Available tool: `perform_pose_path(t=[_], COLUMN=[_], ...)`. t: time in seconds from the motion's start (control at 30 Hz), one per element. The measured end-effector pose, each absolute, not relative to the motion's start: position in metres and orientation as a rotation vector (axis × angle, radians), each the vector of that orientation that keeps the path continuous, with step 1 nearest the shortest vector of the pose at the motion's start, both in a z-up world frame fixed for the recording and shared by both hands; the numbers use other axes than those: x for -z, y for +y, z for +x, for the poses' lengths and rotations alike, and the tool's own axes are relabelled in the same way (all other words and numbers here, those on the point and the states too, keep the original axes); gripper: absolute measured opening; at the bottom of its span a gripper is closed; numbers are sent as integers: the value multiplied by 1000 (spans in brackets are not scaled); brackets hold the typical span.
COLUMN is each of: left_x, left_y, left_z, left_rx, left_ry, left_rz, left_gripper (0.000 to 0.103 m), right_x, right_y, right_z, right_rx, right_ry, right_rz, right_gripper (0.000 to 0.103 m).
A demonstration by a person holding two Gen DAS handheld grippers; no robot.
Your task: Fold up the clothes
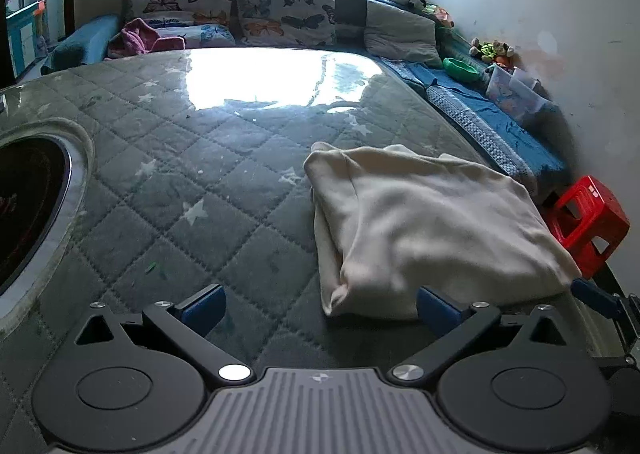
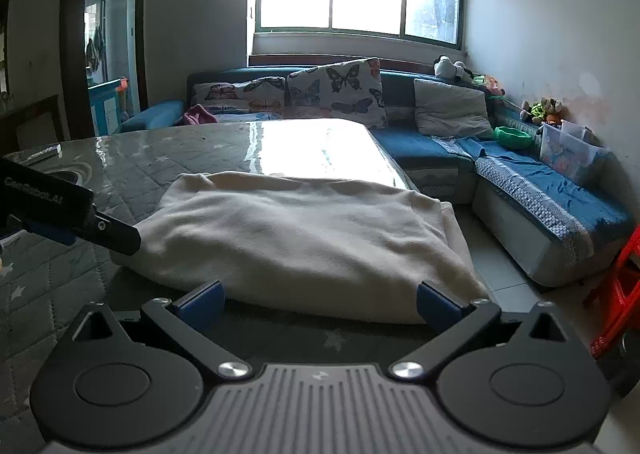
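Note:
A cream garment point(image 1: 424, 221) lies folded into a thick bundle on the grey quilted table point(image 1: 168, 173), near its right edge. My left gripper point(image 1: 320, 308) is open and empty, just in front of the bundle's near left corner. In the right wrist view the same garment point(image 2: 296, 238) fills the middle. My right gripper point(image 2: 320, 304) is open and empty, its jaws spread along the bundle's near edge without holding it. The left gripper's finger point(image 2: 100, 228) reaches in from the left and touches the garment's left side.
A round dark opening point(image 1: 28, 205) sits in the table at the left. A blue sofa point(image 2: 520, 181) with butterfly cushions point(image 2: 336, 89) wraps behind and to the right. A red stool point(image 1: 588, 221) stands beside the table's right edge, over tiled floor point(image 2: 500, 274).

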State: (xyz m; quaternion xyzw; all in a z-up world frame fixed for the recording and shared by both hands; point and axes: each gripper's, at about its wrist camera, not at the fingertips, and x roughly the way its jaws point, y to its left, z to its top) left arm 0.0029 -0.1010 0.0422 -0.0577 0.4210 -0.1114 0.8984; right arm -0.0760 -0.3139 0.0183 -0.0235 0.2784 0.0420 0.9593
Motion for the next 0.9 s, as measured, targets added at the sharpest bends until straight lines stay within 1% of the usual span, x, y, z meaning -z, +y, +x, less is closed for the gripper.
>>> perform_pose_path(t=[0.47,0.9], left_x=[-37,-39], left_y=[-81,-78], left_z=[-24,-45], left_rx=[221,208], left_ry=[881,840], left_rz=[-116,-73], left_gripper=[103,103], right_x=[-14,-14], right_y=[-296,-294], right_z=[-93,-105], right_rx=[-91,-39], right_ry=[586,578], right_rz=[-42,29], right_gripper=[103,103])
